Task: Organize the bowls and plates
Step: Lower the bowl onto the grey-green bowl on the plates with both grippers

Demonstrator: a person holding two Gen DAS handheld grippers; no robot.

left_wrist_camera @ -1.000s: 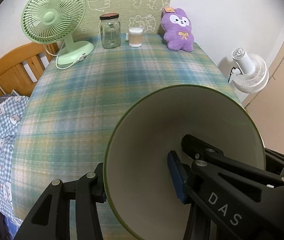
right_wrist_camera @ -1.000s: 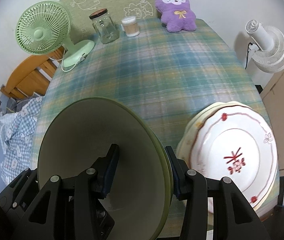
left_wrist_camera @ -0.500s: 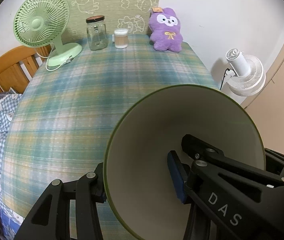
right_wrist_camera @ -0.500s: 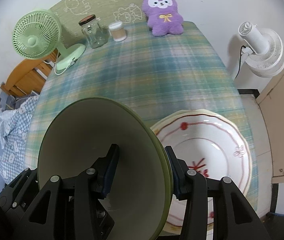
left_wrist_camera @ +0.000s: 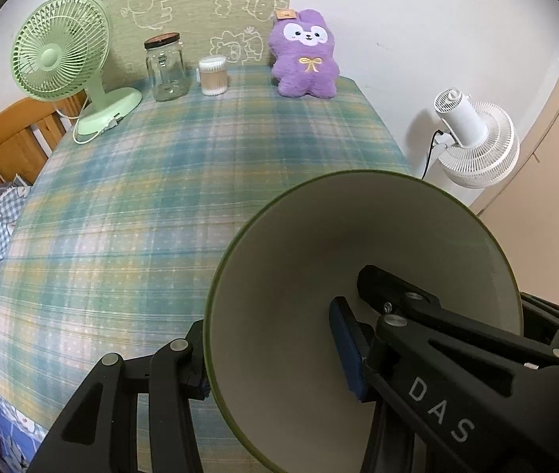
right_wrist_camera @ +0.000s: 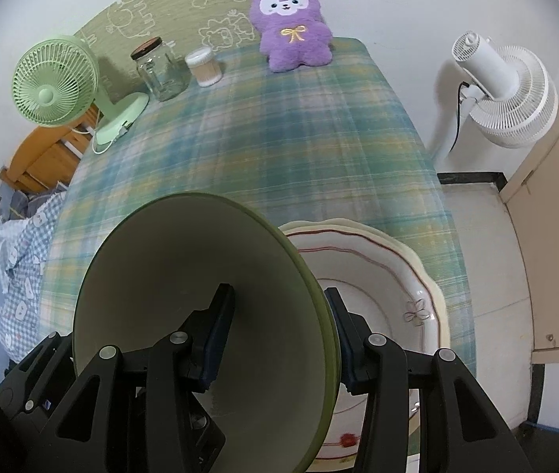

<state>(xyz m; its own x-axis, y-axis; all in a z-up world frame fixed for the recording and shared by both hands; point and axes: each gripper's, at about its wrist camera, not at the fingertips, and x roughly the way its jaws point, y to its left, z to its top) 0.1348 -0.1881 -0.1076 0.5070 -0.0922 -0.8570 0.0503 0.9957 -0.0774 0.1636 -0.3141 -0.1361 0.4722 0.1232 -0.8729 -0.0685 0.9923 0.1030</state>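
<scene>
Both grippers pinch the same green-rimmed bowl (right_wrist_camera: 208, 323) by opposite walls. The left gripper (left_wrist_camera: 275, 354) has one pad inside the bowl and one outside its rim at 9 o'clock; the right gripper (right_wrist_camera: 279, 331) does the same on the bowl's other side, at 3 o'clock. Neither pair of jaws is spread free or pressed together: each clamps a wall. A two-sided hold like this probably keeps the wide bowl level and stops it swinging.

The bowl hangs above the near edge of the plaid worktop (left_wrist_camera: 184, 181), tilted toward the cameras. Only the right wrist view shows the stack of red-trimmed plates (right_wrist_camera: 405, 276) just beneath and beside the bowl, toward 3 o'clock; the likely aim is to set it there. In the left wrist view the bowl hides them.
</scene>
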